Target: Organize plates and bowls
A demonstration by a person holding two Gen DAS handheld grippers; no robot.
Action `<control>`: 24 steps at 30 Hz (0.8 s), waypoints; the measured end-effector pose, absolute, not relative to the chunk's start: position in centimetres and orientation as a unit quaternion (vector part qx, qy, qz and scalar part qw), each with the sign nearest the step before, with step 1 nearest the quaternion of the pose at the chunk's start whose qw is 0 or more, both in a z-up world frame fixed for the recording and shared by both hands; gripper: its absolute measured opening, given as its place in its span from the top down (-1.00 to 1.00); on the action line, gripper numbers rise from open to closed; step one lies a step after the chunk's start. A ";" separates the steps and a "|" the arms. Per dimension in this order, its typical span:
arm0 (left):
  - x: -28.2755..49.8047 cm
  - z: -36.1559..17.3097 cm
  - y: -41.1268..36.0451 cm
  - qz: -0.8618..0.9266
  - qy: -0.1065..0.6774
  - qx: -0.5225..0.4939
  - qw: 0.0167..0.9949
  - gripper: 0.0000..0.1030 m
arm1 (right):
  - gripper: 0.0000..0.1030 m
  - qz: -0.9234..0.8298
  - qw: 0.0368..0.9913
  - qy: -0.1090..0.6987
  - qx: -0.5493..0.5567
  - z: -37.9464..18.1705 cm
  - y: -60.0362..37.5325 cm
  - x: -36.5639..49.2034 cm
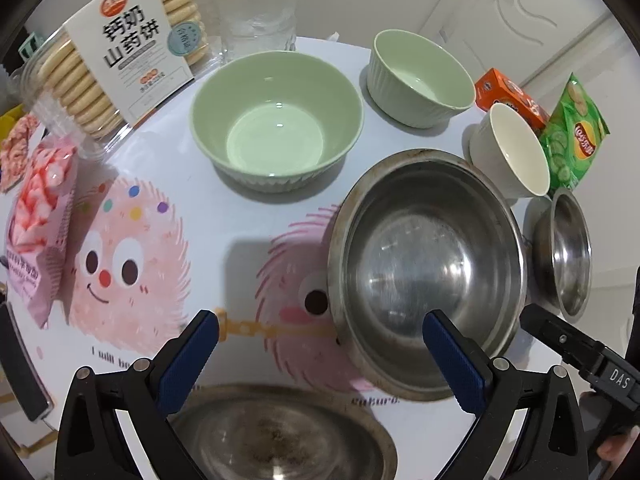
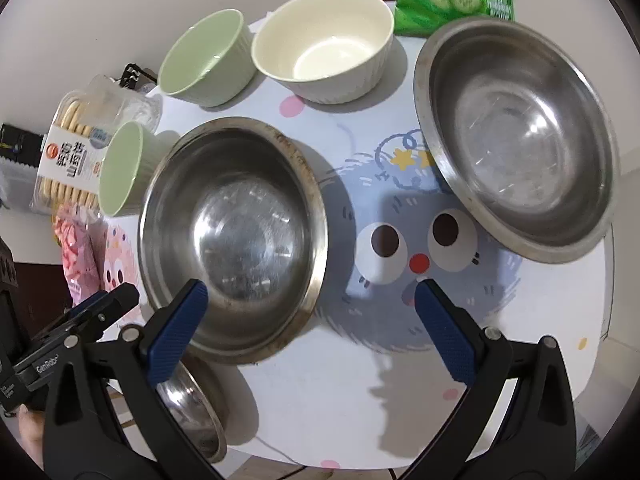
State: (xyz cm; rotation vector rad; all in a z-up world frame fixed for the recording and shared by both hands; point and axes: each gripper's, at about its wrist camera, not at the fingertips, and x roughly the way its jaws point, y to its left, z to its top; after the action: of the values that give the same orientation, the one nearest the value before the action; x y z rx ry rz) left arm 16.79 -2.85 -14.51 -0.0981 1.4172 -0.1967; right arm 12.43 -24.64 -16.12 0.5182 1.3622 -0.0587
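Both views were evenly bright under overhead light. Soft shadows fell on the worktop [image 2: 352,392]. Glare spotted the steel bowl [image 1: 428,272]. Fisheye bending and dark vignetting marked the edges; focus was sharp.

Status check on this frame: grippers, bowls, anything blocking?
Left gripper and right gripper: jaws open, empty. Steel bowls, green bowls, cream bowl all separate, none stacked. Snack packs crowd the table edge; nothing blocking.
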 end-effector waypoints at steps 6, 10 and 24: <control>18.0 -15.6 -3.5 -0.096 0.660 -0.050 0.744 -0.93 | -1.00 -0.039 0.737 0.628 0.247 -17.3 -25.1 13.5; 18.7 -16.4 -3.9 -0.094 0.669 -0.052 0.735 -0.52 | -1.00 -0.043 0.734 0.636 0.234 -17.8 -24.7 13.8; 19.7 -18.0 -5.1 -0.094 0.684 -0.068 0.720 0.70 | 0.15 -0.053 0.718 0.657 0.224 -19.2 -24.8 14.8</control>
State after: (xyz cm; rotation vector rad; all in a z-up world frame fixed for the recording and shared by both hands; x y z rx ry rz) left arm 19.66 -5.06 -18.01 -0.1495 1.5109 -0.2088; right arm 14.79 -24.79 -19.17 0.4951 1.4526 -0.1168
